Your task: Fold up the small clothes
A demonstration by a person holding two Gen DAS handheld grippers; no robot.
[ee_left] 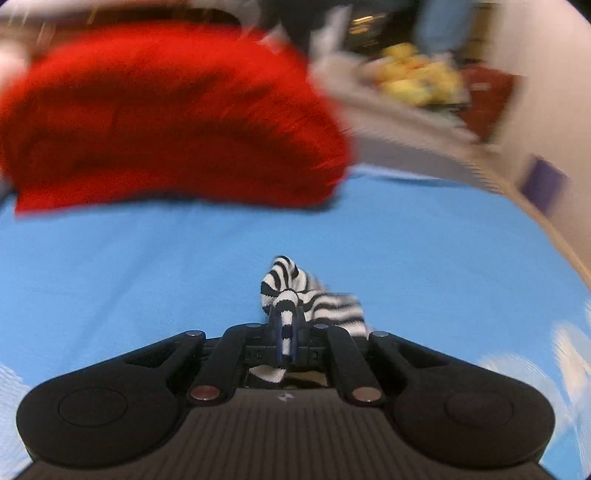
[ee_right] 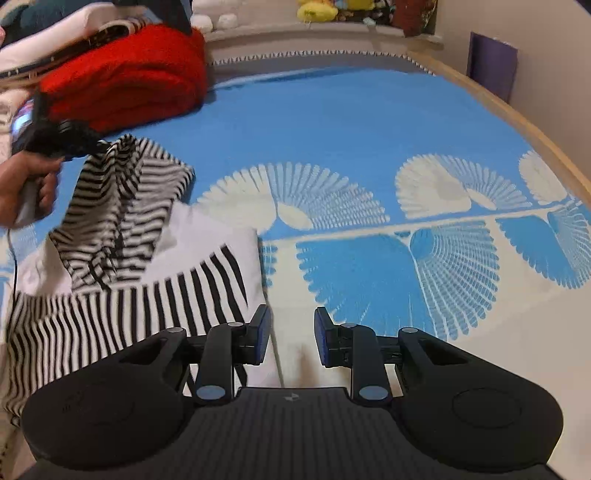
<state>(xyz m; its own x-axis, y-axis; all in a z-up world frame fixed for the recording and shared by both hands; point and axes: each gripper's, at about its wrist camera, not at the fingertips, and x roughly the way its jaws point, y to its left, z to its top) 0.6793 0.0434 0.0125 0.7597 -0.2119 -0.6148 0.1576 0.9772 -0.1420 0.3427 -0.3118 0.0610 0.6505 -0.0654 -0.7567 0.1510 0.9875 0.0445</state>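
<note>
A small black-and-white striped garment [ee_right: 122,236] lies at the left on the blue-and-white bedspread [ee_right: 351,122]. My left gripper [ee_left: 286,314] is shut on a bunched corner of the garment [ee_left: 291,284] and holds it up above the bed. In the right wrist view the left gripper [ee_right: 96,146] shows at the far left with the striped cloth hanging from it. My right gripper [ee_right: 291,332] is open and empty, low over the bed just right of the garment's white edge.
A folded red blanket [ee_right: 129,81] lies at the back left of the bed, with more bedding behind it. Yellow soft toys [ee_right: 317,11] sit on a shelf beyond the bed. A purple panel [ee_right: 491,62] leans on the right wall.
</note>
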